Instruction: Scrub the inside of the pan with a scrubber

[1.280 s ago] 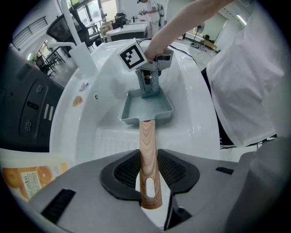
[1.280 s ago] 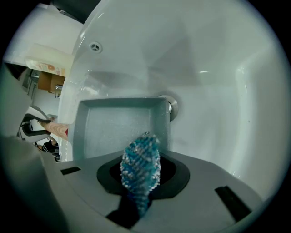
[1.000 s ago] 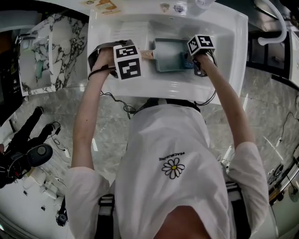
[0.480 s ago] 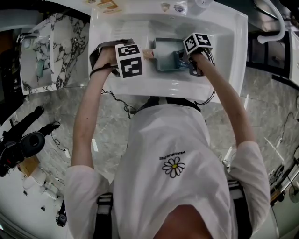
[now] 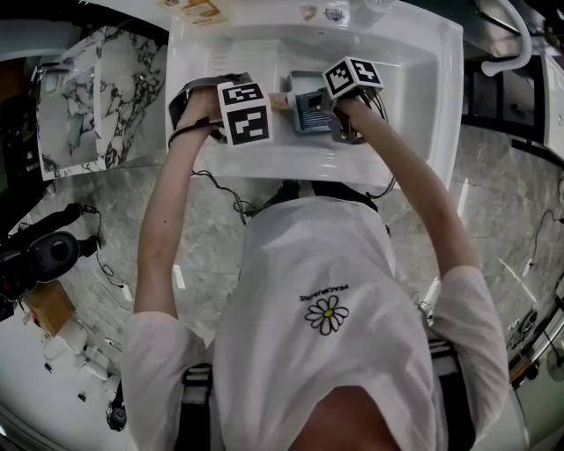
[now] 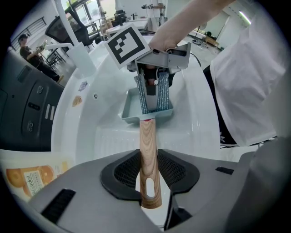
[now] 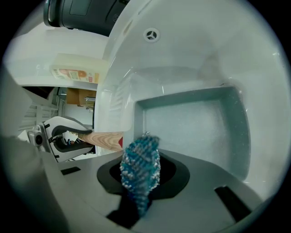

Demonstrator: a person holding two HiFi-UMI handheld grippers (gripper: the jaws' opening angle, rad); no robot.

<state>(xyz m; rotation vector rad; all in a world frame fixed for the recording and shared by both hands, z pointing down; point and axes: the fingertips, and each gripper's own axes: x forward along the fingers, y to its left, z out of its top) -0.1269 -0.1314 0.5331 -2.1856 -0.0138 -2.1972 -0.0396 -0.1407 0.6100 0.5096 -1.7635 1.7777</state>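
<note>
The pan (image 6: pixel 132 111) is seen lying in the white sink (image 5: pixel 388 132). Its wooden handle (image 6: pixel 148 145) is clamped between the fingers of the left gripper (image 6: pixel 148 170), toward the sink's left side. The blue scrubber (image 7: pixel 141 166) is pinched in the fingers of the right gripper (image 7: pixel 143 175) over the pan's inside; contact cannot be told. From the head view much of the pan is covered by that gripper's marker cube (image 5: pixel 352 77). An orange-printed packet (image 5: pixel 198 11) is laid on the sink's far rim, and an overflow hole (image 7: pixel 151 34) is set in its wall. Grey marbled floor (image 5: pixel 493 194) is seen around the sink, with camera gear (image 5: pixel 44 255) to its left.

Scrubber (image 7: pixel 141 168) in pan (image 7: pixel 195 127), pan in sink (image 7: pixel 182 50)
</note>
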